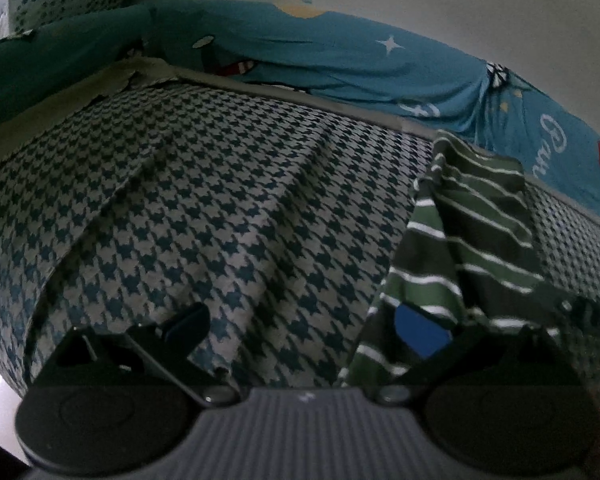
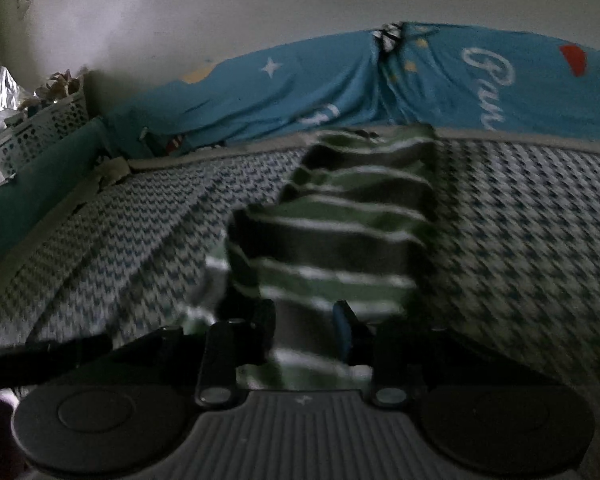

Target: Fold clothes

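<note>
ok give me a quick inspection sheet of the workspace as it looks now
surface: houndstooth cover, wrinkled
job's things: green striped garment, partly folded, lying on the cover
clutter: nothing seen on the cover
grippers: left gripper open wide, one finger against the garment's edge; right gripper open, garment between its fingers, not pinched
cables: nothing seen
surroundings: teal printed sheet behind, white perforated basket by the wall
</note>
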`<state>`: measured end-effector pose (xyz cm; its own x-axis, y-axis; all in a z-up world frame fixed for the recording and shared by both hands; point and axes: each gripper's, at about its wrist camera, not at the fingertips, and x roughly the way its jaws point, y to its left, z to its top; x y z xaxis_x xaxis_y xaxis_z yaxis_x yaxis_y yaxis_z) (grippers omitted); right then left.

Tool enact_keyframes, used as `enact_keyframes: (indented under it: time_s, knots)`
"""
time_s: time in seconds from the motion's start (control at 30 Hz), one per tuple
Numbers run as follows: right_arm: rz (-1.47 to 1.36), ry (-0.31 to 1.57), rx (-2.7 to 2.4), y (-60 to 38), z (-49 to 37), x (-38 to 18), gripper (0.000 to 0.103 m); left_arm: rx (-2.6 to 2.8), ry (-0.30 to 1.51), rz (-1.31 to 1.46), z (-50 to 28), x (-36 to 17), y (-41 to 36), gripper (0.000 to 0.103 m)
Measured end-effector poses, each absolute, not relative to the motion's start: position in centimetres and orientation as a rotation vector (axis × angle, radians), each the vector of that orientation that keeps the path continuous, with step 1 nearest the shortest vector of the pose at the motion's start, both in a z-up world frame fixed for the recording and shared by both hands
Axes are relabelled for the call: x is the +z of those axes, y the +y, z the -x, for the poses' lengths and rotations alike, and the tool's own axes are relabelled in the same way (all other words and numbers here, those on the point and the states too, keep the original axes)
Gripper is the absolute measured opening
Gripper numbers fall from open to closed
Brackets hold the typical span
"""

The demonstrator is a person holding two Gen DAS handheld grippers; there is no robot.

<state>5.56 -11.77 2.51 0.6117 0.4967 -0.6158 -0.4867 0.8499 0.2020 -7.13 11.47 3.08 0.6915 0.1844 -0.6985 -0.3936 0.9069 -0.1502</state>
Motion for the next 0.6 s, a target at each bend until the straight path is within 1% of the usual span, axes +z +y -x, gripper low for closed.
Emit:
enact_keyframes:
  time_s: [0.2,0.27,0.33,0.6]
  knots:
    - [-0.051,0.765,0.529,-14.9,-3.4,1.9,0.033,0.311,0.751,0.236,7.1,2.5,10.4,0.103]
    - [-0.053,0.767,0.52,-15.4,-2.9,1.7,0.037,0.307,0.752,0.223,7.1,2.4,10.2,0.103]
    - [-0.056,0.77,0.513,-15.8,-2.5,1.4,0.038,0.303,0.752,0.21,7.2,2.2,10.0,0.103]
    - [-0.114,0.768,0.518,-15.9,-2.6,-0.3,0.038,0.309,0.772,0.165,7.4,1.2,9.9,0.103]
